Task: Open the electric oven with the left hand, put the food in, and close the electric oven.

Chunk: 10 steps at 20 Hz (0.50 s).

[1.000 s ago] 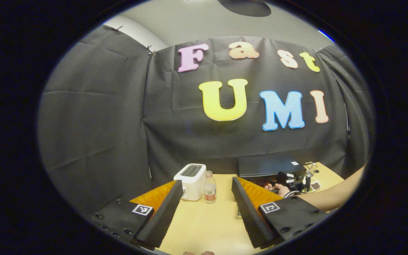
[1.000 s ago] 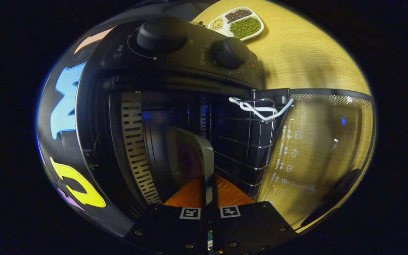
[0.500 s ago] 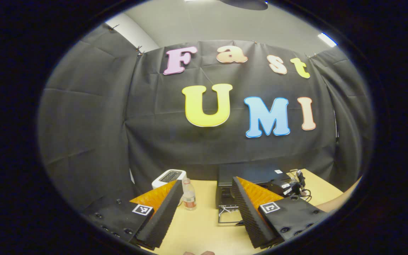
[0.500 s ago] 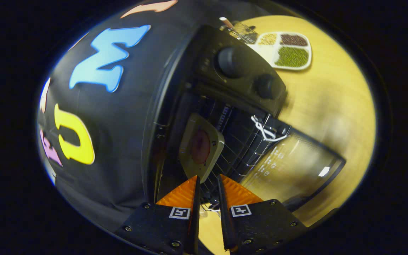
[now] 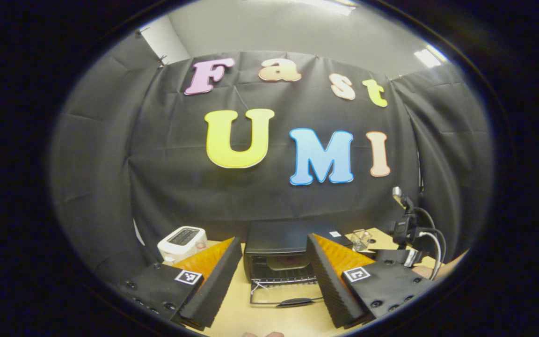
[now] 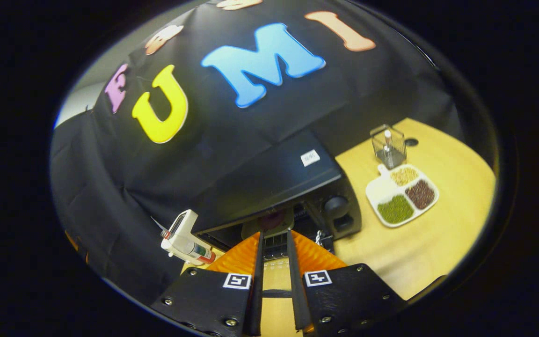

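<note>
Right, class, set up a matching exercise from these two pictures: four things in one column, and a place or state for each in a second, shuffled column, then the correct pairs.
Things
1. oven door
2. plate of food
3. white toaster
4. divided dish of beans

Places or states
A. on the table, on the knob side of the oven
B. dropped open, lying flat
C. inside the oven, on the rack
D. on the table, on the oven's other side

Pairs: 1-B, 2-C, 3-D, 4-A

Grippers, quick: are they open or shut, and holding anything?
Left gripper: open, fingers wide apart, holding nothing.
Right gripper: fingers nearly together with a narrow gap, holding nothing; the plate sits inside the oven.
</note>
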Tool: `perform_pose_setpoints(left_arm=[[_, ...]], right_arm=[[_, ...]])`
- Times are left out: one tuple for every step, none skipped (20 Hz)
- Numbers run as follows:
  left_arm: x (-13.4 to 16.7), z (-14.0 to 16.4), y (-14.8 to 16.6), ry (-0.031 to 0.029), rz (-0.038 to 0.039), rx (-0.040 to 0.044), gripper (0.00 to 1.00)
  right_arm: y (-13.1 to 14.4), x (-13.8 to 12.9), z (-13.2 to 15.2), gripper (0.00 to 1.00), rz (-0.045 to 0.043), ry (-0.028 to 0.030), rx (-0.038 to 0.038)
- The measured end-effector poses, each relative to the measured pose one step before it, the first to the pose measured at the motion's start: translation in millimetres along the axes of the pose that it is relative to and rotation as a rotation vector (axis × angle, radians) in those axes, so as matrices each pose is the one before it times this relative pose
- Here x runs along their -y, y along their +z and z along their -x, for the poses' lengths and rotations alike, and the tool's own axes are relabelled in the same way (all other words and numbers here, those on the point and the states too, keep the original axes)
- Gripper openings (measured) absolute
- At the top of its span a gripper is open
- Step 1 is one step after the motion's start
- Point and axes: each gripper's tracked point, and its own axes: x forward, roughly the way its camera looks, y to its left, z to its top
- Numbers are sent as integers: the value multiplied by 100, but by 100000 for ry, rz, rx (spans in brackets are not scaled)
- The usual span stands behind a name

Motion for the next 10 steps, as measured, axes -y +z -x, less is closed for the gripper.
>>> perform_pose_setpoints(left_arm=[[454, -438, 324, -1199, -67, 351, 99], [592, -356, 147, -975, -234, 393, 94], [492, -236, 352, -666, -292, 414, 94], [358, -275, 257, -316, -179, 680, 94], [409, -213, 425, -229, 117, 674, 98], [525, -62, 372, -158, 243, 835, 99], [484, -29, 736, -231, 168, 1382, 94], [427, 23, 658, -468, 83, 1445, 94], [484, 28, 782, -369, -8, 1654, 98], [418, 109, 674, -424, 171, 1427, 98]], right_arm=[[1159, 190, 1352, 27, 4404, 395, 2891], [1372, 199, 1204, 28, 4257, -239, 3080], [1219, 278, 1136, 27, 4829, -466, 2641], [1226, 574, 931, 27, 5291, 5, 2305], [851, 245, 1512, 27, 5121, -482, 2177], [1387, -102, 1350, 27, 3400, 365, 3350], [1589, -238, 1332, 27, 2211, 12, 3949], [1634, 38, 1142, 27, 1936, -560, 3836], [1810, 269, 1365, 27, 1598, -478, 3746], [2000, 114, 1107, 27, 1280, -642, 4329]])
